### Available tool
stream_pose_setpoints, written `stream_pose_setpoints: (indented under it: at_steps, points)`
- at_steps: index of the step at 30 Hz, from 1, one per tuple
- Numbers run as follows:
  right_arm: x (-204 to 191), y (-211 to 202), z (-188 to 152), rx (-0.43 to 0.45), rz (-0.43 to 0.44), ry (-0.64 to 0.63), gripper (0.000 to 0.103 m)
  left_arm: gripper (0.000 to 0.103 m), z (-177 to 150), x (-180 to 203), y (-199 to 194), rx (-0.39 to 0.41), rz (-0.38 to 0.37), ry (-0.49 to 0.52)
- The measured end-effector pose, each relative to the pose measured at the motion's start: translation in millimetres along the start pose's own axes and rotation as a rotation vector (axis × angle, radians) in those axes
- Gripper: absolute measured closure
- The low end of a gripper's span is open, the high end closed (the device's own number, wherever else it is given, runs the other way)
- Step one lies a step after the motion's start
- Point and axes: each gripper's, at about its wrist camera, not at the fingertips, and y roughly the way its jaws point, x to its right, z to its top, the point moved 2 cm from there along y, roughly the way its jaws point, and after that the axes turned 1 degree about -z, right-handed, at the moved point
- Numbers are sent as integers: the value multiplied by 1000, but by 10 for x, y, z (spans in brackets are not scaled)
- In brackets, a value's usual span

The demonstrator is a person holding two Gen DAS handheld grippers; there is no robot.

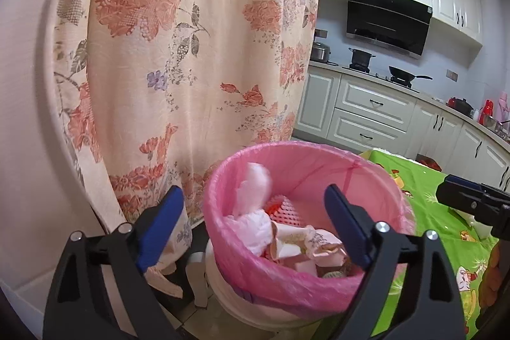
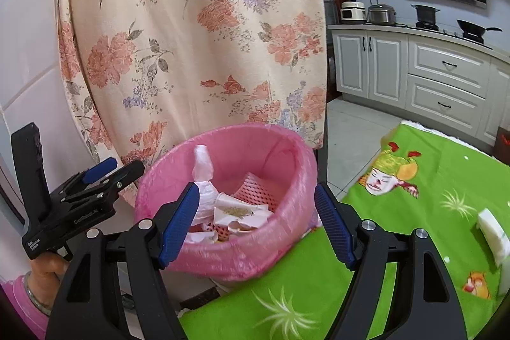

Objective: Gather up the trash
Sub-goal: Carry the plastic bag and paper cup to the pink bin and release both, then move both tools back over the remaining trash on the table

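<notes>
A white bin lined with a pink bag [image 1: 287, 150] [image 2: 245, 129] stands beside the green table. In it lie crumpled white paper, pink foam netting [image 1: 287, 209] [image 2: 255, 191] and torn wrappers. A white tissue [image 1: 255, 184] [image 2: 203, 163], blurred in the left wrist view, is over the bin's inside, free of any pad. My left gripper [image 1: 253, 196] [image 2: 119, 169] hovers open at the bin's near-left rim with nothing gripped. My right gripper [image 2: 255, 188] [image 1: 459, 193] is open over the near rim, and its pads press on nothing.
A floral curtain [image 1: 191, 53] hangs right behind the bin. The table's green cartoon cloth [image 2: 414, 212] spreads to the right, with a white scrap [image 2: 492, 231] near its right edge. Kitchen cabinets [image 1: 366, 104] and a stove with pans stand further back.
</notes>
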Motion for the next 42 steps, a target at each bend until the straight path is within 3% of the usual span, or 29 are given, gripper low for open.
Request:
stream_pose_setpoints:
  at_steps: [5,11,24,32,42]
  points:
    - [58,-213,-127,22,-39,-9,29,7,-78,244,-153,13,-15,21]
    - [294,-508,-318,45,-92,18,29,5,-169,610,-272,24,-47,56]
    - [1034,-1117,-816,54,-277,119,27,5,-538,1673,-413,-26,-222,123]
    - [1656,-1438,-1066,45,-431,207,25,5,-809,2336,-273,-108,-302,197]
    - [2410,-1486,-1123,-8,-582,292,19,5,-823,2874,109,-189,-319,204]
